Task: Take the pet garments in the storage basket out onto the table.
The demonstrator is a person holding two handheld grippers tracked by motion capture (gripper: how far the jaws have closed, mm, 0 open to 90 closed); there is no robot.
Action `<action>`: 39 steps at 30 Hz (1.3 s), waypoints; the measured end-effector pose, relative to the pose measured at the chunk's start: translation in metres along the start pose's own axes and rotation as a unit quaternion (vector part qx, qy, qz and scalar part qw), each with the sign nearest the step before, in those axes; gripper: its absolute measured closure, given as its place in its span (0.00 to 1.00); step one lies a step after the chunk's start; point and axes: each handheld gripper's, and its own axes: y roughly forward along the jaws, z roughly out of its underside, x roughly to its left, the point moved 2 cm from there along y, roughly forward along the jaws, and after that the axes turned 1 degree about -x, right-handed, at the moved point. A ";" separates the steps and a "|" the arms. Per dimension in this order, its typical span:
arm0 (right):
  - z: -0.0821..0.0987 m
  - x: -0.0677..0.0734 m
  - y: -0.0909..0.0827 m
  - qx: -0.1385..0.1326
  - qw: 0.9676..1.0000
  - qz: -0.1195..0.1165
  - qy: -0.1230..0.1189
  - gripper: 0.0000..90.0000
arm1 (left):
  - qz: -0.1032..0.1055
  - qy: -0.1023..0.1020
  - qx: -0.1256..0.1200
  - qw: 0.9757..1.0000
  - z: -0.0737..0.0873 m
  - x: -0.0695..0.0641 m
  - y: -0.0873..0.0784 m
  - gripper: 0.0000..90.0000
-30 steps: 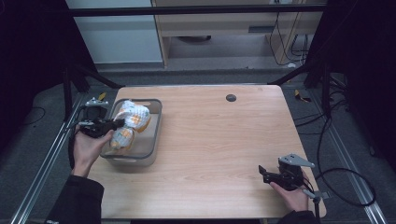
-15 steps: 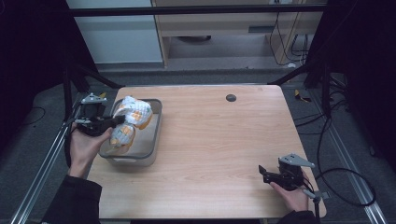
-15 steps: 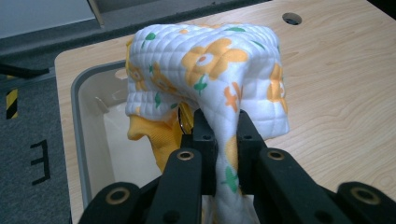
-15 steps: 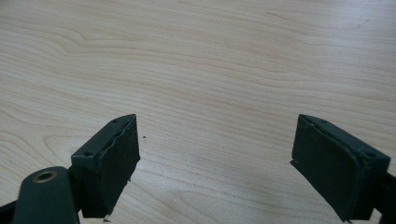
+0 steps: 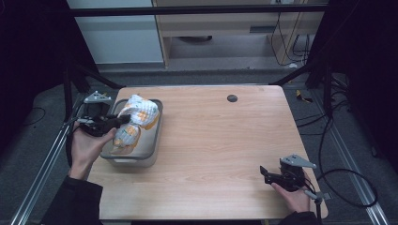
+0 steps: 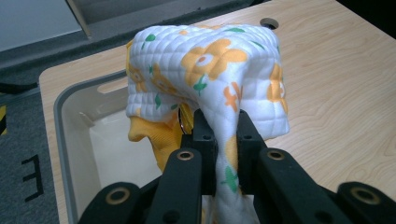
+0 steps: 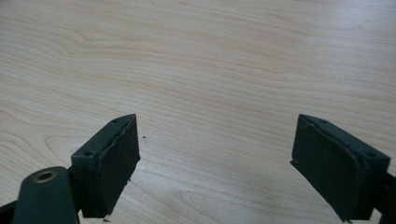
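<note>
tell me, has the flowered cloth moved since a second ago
Yes. The flowered cloth, pinched in the left gripper, has risen out of the grey bin and shifted toward its far end, near the table's back edge.

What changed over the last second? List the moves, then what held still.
The left gripper, shut on the flowered cloth, has lifted it higher out of the grey bin, so more of the cloth now hangs above the rim. The grip did not change. The right gripper stayed open at the table's near right corner, and the bin did not move.
</note>
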 end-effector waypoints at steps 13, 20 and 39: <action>0.000 0.000 0.000 0.000 1.000 -0.001 0.001 0.17 | 0.037 0.024 -0.009 0.999 -0.011 -0.024 -0.006 0.92; 0.000 0.000 0.000 0.000 1.000 -0.001 0.001 0.17 | 0.054 0.049 -0.010 0.997 -0.018 -0.043 -0.007 0.92; 0.000 -0.001 -0.001 -0.003 1.000 0.001 -0.001 0.17 | 0.088 0.079 -0.002 0.993 -0.025 -0.074 0.008 0.92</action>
